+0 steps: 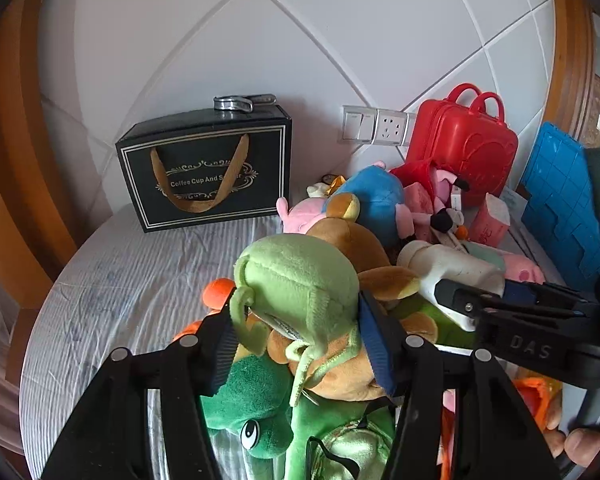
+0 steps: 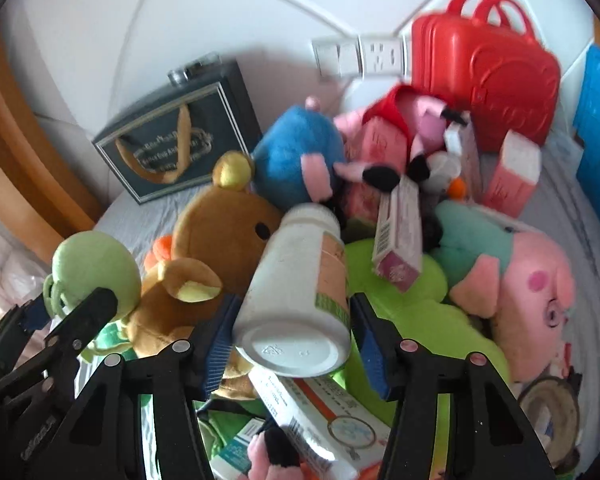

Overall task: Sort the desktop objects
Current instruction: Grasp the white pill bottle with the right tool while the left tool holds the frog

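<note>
Left tongs [image 1: 298,330]: closed on the light green plush [image 1: 300,280], centre of the left wrist view, pads pinching its lower body. Plush sits above the pile, over a dark green plush [image 1: 252,412] w/ a cartoon eye, lower centre.

Right tongs [image 2: 292,332]: white bottle [image 2: 300,280] between the pads, base toward the camera, cap tilted away toward upper centre. Left pad touches the bottle wall; right pad looks in contact too, though slight blur there. Judged: gripping the bottle, grip only just made.

Surface: striped cloth [image 1: 120,280] covers it; desk or bed, can't tell. Pile incl. brown bear plush [image 2: 228,220], blue plush [image 2: 296,152], pink pig plush [image 2: 532,280], pink cartons [image 2: 512,176]. Red toy case [image 1: 460,140] upper right, black gift box [image 1: 208,168] upper left by the wall.

Step in hand, as judged: lift both items clear, carry each to its group.

Recommendations:
- Bottle is smooth and round, held across the wall; confirm firm squeeze before lifting, or it may roll/slip.
- Raise bottle straight up; a carton [image 2: 400,232] leans just beside it.
- Plush is soft; watch its dangling limbs, which could snag the bear below.
- Bare cloth at left of the left wrist view looks the best drop zone.
</note>
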Demonstrator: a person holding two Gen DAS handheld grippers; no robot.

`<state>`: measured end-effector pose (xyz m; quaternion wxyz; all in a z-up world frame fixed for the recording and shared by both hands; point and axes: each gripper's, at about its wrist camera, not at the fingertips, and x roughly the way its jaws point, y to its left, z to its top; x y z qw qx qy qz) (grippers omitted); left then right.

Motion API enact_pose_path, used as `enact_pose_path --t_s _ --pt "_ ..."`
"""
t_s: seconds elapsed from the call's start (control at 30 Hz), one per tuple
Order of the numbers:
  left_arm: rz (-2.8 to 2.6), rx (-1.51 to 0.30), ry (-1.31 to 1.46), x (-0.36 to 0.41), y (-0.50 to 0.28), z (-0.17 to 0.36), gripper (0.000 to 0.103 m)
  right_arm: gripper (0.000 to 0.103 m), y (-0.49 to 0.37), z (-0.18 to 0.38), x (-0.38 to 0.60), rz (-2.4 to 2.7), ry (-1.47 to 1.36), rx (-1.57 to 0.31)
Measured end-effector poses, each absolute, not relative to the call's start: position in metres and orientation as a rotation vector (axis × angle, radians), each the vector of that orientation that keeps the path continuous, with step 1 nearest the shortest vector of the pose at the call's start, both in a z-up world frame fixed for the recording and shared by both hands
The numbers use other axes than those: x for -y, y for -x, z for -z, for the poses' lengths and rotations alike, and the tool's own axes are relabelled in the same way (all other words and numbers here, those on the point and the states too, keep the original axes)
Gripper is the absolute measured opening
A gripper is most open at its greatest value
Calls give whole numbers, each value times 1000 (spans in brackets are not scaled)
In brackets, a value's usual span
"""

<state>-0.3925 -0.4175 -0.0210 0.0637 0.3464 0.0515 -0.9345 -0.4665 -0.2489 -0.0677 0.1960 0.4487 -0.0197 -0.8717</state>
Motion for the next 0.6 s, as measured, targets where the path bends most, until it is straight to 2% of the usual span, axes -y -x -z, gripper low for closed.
enact_pose_path --t_s 0.23,0.6 --pt "2873 -118 -939 394 349 -23 55 53 413 11 239 2515 -1073 -15" --pt "2921 -72 -761 338 263 -83 55 52 317 -70 199 2575 -828 -24"
